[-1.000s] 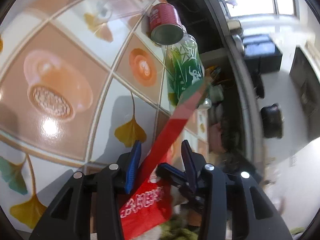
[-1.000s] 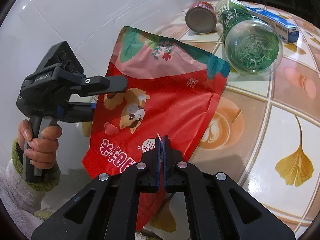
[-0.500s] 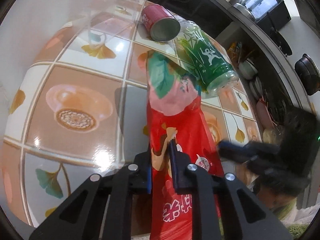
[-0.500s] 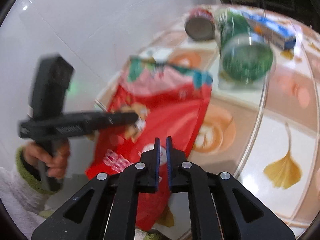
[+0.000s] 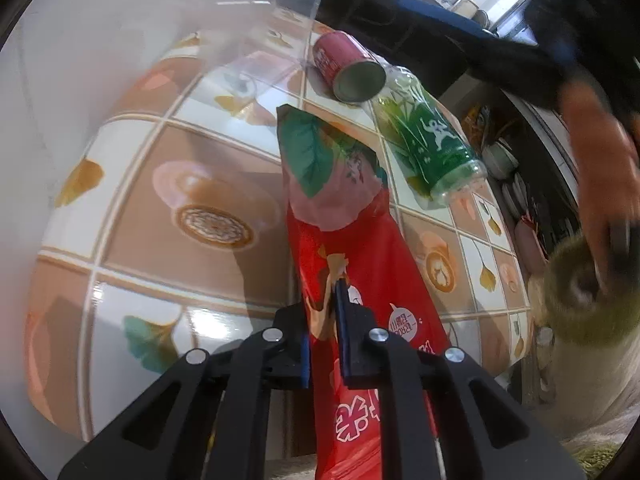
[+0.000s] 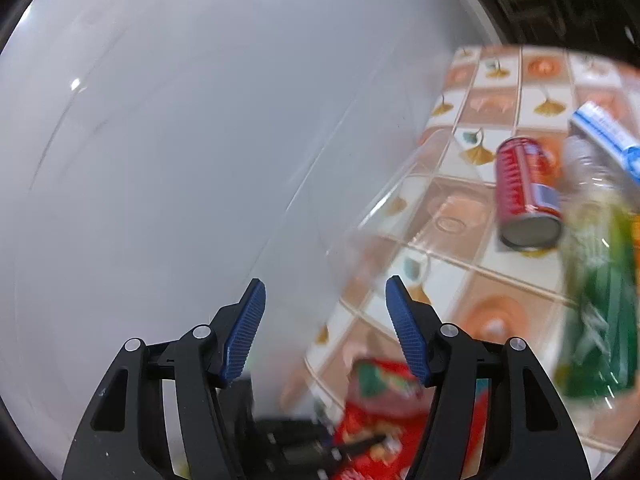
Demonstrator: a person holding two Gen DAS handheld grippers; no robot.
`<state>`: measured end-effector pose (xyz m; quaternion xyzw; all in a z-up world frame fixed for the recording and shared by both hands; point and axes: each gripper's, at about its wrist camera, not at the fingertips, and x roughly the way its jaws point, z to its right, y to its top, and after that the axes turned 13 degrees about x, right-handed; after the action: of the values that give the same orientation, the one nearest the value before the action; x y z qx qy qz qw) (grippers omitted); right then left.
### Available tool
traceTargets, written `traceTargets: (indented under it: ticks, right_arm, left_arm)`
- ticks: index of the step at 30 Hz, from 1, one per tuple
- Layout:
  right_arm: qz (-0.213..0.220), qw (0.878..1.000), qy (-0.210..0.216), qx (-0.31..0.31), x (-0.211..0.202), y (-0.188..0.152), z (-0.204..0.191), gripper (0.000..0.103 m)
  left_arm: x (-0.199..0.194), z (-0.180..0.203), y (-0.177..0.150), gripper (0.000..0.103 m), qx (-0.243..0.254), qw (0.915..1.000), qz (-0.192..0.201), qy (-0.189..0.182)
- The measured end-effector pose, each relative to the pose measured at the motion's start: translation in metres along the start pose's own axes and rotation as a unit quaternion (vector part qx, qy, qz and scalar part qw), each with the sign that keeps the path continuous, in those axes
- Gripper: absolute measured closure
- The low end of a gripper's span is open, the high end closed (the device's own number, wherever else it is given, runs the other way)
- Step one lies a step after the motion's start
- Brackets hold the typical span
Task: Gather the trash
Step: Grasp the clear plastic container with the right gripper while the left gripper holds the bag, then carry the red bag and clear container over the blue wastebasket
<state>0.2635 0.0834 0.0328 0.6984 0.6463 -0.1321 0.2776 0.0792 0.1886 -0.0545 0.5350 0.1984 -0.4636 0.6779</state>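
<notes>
- Your left gripper [image 5: 334,292] pinches the near end of the snack bag [image 5: 352,240], which stretches away over the tiled table [image 5: 140,208]
- Beyond the bag's far end lies the can [image 5: 348,66] on its side
- Right of the can, touching it, lies the bottle [image 5: 430,140]
- A clear bin [image 5: 256,28] stands left of the can
- Your right gripper [image 6: 324,320] hangs over the bin's edge, nothing between its opening jaws

A red snack bag [image 5: 360,264], with a green leaf and pink patch at its top, stands lifted on edge over the tiled tabletop [image 5: 168,184]. At its one o'clock a green plastic bottle [image 5: 432,148] lies on its side. At the bag's twelve o'clock, touching the bottle's neck, a red can [image 5: 348,68] lies tipped, bottom facing the camera. A blue-and-white box [image 6: 608,132] lies beyond the bottle.
</notes>
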Motion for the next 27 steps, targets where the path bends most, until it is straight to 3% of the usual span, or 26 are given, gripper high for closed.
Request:
traceTargets:
  ticks: [4,15,20,27]
  right_arm:
    - [-0.024,0.998,-0.004,0.064,0.039,0.029,0.018,0.044]
    - [-0.048,0.991,-0.004,0.122,0.091,0.042,0.040,0.092]
    - [-0.038,0.992,0.004,0.117,0.080,0.036,0.039,0.100]
    - [-0.022,0.994,0.035,0.102,0.051,0.026,0.035,0.100]
  left_arm:
    - [-0.002,-0.003,-0.001,0.095,-0.001,1.0000,0.006,0.000]
    - [0.000,-0.009,-0.003,0.096,-0.013,0.9997,0.011,-0.016]
    - [0.000,-0.010,-0.003,0.096,-0.017,0.9995,0.014,-0.022]
    - [-0.003,-0.015,-0.005,0.099,-0.032,0.9985,0.023,-0.038]
